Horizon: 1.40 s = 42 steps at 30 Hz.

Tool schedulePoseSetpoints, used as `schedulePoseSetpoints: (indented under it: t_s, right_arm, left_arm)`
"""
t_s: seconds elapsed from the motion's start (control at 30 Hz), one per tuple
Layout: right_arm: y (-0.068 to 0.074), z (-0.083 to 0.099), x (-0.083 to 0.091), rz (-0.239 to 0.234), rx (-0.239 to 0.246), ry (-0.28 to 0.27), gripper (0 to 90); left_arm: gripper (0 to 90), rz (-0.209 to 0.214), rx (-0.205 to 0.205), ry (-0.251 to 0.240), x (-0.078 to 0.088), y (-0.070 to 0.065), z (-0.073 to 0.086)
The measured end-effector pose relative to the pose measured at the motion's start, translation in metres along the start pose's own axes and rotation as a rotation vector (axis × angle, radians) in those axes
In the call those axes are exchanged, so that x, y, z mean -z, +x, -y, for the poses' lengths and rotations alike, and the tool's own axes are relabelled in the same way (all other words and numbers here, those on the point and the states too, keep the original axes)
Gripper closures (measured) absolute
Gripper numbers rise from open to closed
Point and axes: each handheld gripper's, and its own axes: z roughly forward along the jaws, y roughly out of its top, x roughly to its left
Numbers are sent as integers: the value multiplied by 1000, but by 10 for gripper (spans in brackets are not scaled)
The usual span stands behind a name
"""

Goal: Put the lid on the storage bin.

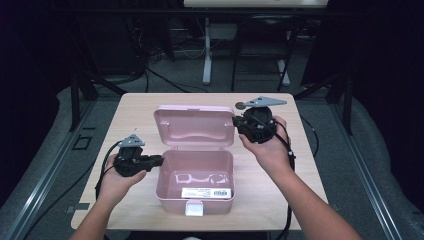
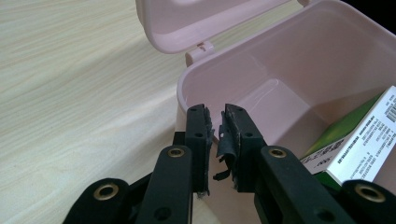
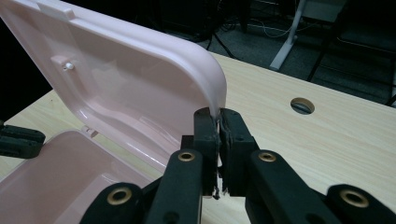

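A pink plastic box (image 1: 165, 187) stands open in the middle of the table, its lid (image 1: 194, 125) tilted up and back on the hinge. Inside lies a white and green carton (image 2: 355, 154) with a barcode. My left gripper (image 1: 159, 160) comes in from the left. In the left gripper view it (image 2: 215, 126) straddles the box's left wall (image 2: 187, 93), one jaw outside and one inside, pressed on it. My right gripper (image 1: 239, 122) sits at the lid's right edge. In the right gripper view it (image 3: 218, 122) pinches the lid's rim (image 3: 212, 79).
The wooden table (image 1: 280, 200) has bare surface on both sides of the box and a round cable hole (image 3: 302, 105) at the back right. A white latch (image 1: 194, 207) hangs on the box's front. Desk legs and cables stand on the floor behind the table.
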Motion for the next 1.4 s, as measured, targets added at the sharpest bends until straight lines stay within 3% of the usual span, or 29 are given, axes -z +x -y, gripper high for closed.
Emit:
schedulePoseSetpoints:
  t_s: [0.4, 0.63, 0.97, 1.4]
  right_arm:
    - [4, 7, 8, -10, 16, -11, 861]
    - [5, 12, 14, -35, -1, -22, 858]
    - [12, 24, 22, -28, 35, -50, 857]
    - [17, 36, 30, -46, 39, -64, 851]
  left_arm:
    - [802, 2, 2, -3, 0, 0, 0]
    - [801, 1, 2, -2, 0, 0, 0]
    - [795, 0, -6, -1, 1, 0, -1]
    - [780, -18, -19, -80, 24, -5, -9]
